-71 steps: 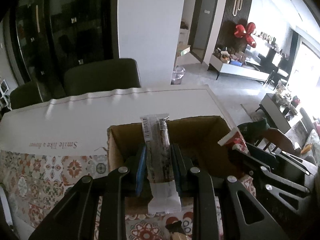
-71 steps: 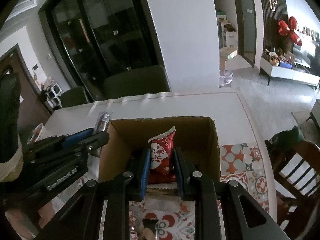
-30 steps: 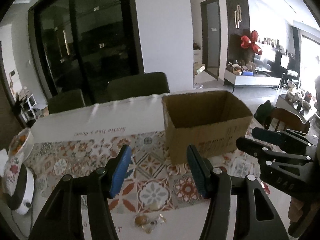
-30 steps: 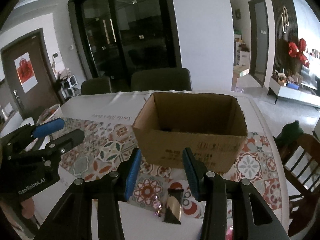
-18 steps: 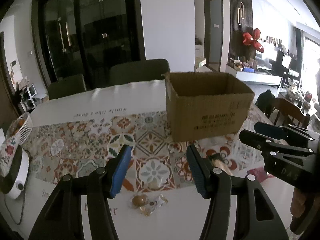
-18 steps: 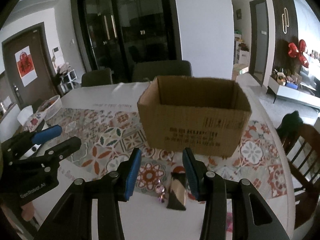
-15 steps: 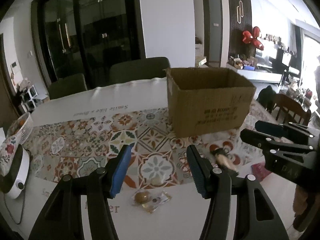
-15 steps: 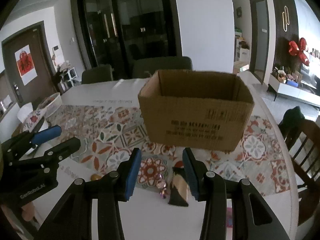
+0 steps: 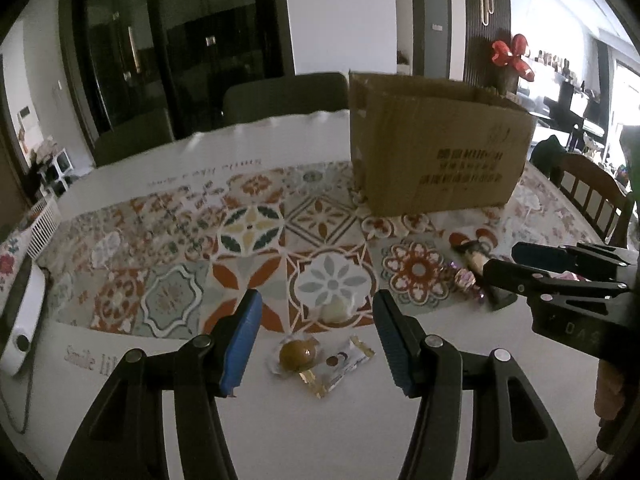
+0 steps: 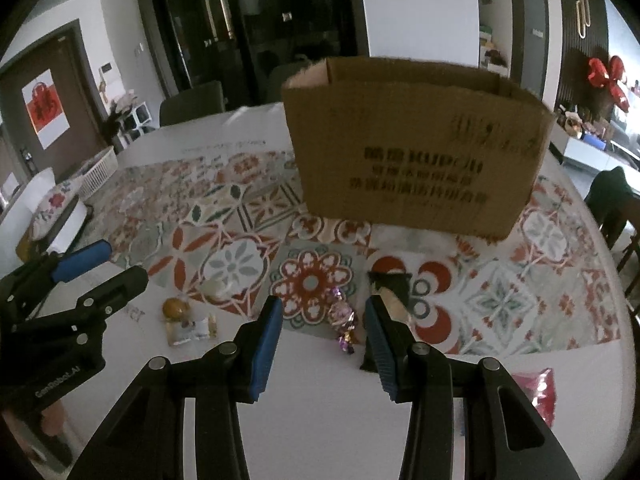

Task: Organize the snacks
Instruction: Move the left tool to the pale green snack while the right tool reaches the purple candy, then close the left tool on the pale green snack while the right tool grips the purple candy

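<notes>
Matt cardboard box (image 10: 416, 148), glossy (probably foil) purple candy wrapper (image 10: 343, 320).

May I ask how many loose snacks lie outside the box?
6: brown ball, sachet and pale sweet ahead of the left gripper; purple candy and dark bar at the right gripper; pink packet to its right. Others may be hidden.

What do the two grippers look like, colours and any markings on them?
Both are black, scissor-like frames with silver rivets at the pivots and blue ribbed pads lining the fingers. The left gripper carries white "GenRobot.AI" lettering on its side, seen from the right wrist. The right gripper shows pale lettering too, unreadable from the left wrist. No cables or sleeves show.
</notes>
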`<state>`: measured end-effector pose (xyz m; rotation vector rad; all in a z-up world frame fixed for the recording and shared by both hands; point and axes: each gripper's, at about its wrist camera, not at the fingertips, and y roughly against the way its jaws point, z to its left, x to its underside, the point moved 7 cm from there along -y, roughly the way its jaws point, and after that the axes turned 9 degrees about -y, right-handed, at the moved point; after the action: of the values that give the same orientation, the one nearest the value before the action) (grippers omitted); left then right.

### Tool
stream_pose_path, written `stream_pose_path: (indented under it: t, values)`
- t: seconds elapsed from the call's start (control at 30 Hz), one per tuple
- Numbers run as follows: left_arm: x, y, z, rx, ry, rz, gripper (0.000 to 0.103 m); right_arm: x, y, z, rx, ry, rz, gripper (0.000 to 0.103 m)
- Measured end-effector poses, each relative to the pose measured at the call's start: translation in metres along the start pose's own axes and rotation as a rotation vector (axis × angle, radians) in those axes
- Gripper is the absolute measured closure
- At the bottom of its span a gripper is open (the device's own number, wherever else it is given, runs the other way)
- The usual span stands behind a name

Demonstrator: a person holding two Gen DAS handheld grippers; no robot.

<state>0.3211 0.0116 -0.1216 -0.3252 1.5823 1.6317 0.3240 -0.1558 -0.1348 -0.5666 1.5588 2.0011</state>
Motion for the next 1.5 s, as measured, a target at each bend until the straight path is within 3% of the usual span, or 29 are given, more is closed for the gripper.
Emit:
stream_pose_path:
  t: [0.6, 1.03, 1.33, 1.4, 1.5]
  values:
    - [0.021, -0.059, -0.003, 0.115, 0.066, 0.110, 0.048, 0.015, -0.045, -0.010, 0.038, -0.019, 0.087, 0.059]
    - [0.021, -0.090, -0.009, 0.150, 0.118, 0.179, 0.060, 0.013, -0.066, -0.009, 0.024, -0.052, 0.125, 0.060]
    - [0.018, -0.097, -0.013, 0.146, 0.113, 0.189, 0.066, 0.018, -0.075, -0.012, 0.032, -0.061, 0.138, 0.074]
    - [0.018, -0.097, -0.015, 0.147, 0.108, 0.189, 0.067, 0.018, -0.076, -0.012, 0.029, -0.061, 0.139, 0.080]
    - [0.018, -0.097, -0.016, 0.143, 0.101, 0.189, 0.068, 0.018, -0.076, -0.012, 0.026, -0.063, 0.140, 0.081]
